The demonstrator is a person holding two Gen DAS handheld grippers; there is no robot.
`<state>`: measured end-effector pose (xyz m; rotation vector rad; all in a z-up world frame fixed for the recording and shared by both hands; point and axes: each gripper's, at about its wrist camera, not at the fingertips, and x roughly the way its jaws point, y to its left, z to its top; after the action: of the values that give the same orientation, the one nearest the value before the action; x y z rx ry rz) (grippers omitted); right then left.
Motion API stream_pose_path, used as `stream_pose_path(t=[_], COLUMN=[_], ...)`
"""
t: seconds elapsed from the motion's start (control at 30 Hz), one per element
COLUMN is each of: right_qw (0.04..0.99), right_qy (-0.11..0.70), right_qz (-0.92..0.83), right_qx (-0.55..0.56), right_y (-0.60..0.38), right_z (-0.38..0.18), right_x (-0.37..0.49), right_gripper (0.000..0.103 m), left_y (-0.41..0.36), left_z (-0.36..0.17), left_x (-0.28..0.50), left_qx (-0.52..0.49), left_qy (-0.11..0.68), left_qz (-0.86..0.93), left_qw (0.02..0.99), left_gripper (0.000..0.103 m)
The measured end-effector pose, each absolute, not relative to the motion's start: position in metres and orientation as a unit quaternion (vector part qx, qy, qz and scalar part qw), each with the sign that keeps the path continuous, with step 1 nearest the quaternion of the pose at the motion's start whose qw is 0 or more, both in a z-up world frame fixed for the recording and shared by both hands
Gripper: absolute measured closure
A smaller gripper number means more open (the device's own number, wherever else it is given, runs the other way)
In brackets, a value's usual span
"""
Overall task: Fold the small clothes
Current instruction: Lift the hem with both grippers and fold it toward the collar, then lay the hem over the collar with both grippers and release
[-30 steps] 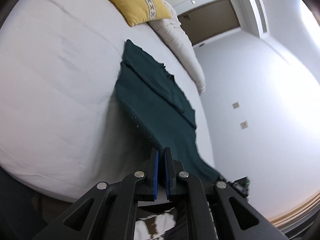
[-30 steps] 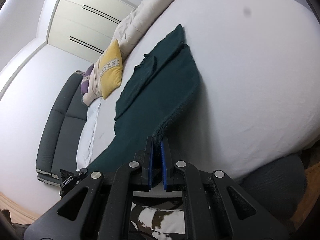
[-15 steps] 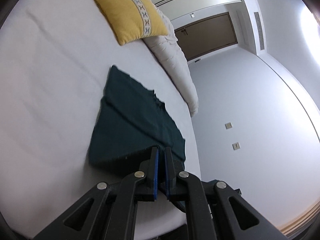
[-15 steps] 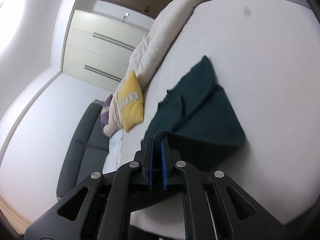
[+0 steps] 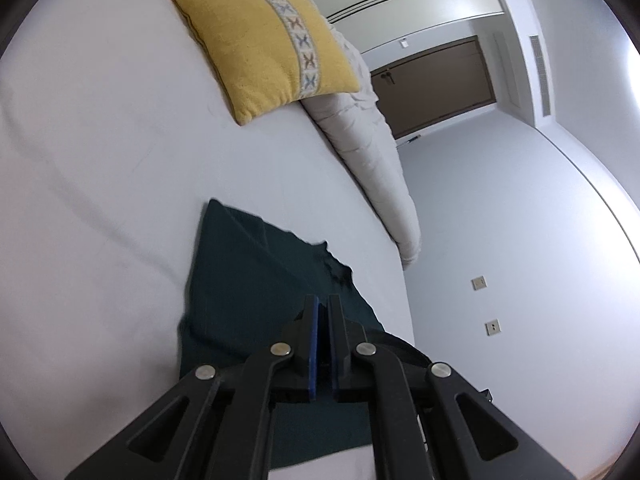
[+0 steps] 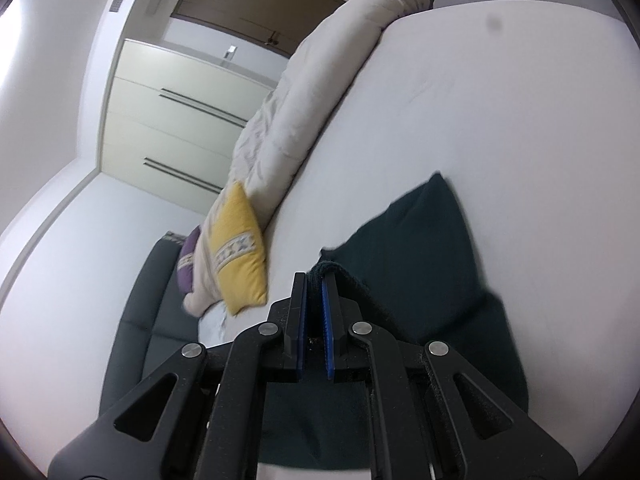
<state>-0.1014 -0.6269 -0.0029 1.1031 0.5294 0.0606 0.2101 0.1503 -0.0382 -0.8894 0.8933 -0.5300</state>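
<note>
- Black arms of the left tool fill the bottom of the left wrist view, blue pads pressed together on an edge of the dark green cloth, which runs under and between them.
- Black arms of the right tool do the same in the right wrist view, its blue pads pinching a bunched, rolled hem of the dark green cloth that rises between the tips.
- From each pinched edge the cloth drapes back down over itself, so a lifted upper layer lies above a lower layer resting flat on the bed.
- The cloth's far corner lies flat on the white sheet, with a ragged far edge running off to the right in the left wrist view.
- Beyond the cloth the white sheet is bare and lightly creased.
- Farther back a yellow cushion with a patterned band lies on the bed, touching a long beige rolled duvet that runs along the bed's far side.
- In the right wrist view a purple cushion shows just beside the yellow one, and a dark grey sofa stands past the bed's edge.
- Farthest off are cream wardrobe doors, a brown door and pale walls with two wall sockets.
</note>
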Motion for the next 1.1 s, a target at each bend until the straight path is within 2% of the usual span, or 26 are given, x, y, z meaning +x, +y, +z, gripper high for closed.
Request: stream_pose_path(t=[0.53, 0.83, 0.87, 0.9, 0.97, 1.0, 1.03, 1.1], right_qw=[0.824, 0.804, 0.804, 0.802, 0.795, 0.796, 0.801, 0.809], right_qy=[0.296, 0.328, 0.328, 0.327, 0.329, 0.324, 0.316, 0.302], right_qz=[-0.051, -0.092, -0.089, -0.085, -0.080, -0.086, -0.107, -0.129], right_qx=[0.481, 0.487, 0.489, 0.493, 0.503, 0.504, 0.496, 0.487], right_y=[-0.655, -0.670, -0.669, -0.670, -0.674, -0.676, -0.678, -0.681], right_z=[-0.065, -0.119, -0.122, -0.124, -0.128, -0.127, -0.123, -0.114], right_x=[0.045, 0.090, 0.092, 0.093, 0.093, 0.090, 0.084, 0.073], right_gripper=[0.097, 0.097, 0.097, 0.096, 0.095, 0.091, 0.080, 0.074], left_y=[0.122, 0.107, 0.108, 0.110, 0.117, 0.120, 0.124, 0.128], left_z=[-0.092, -0.122, -0.122, -0.122, -0.119, -0.116, -0.112, -0.106], left_x=[0.340, 0.366, 0.366, 0.365, 0.359, 0.357, 0.352, 0.345], left_qx=[-0.395, -0.380, -0.380, -0.379, -0.387, -0.391, -0.391, -0.391], left_qy=[0.437, 0.453, 0.454, 0.455, 0.451, 0.444, 0.438, 0.431], left_qz=[-0.171, -0.158, -0.158, -0.156, -0.151, -0.151, -0.153, -0.153], left_qw=[0.790, 0.791, 0.790, 0.791, 0.790, 0.792, 0.795, 0.799], left_gripper=[0.099, 0.099, 0.093, 0.076, 0.052, 0.047, 0.046, 0.044])
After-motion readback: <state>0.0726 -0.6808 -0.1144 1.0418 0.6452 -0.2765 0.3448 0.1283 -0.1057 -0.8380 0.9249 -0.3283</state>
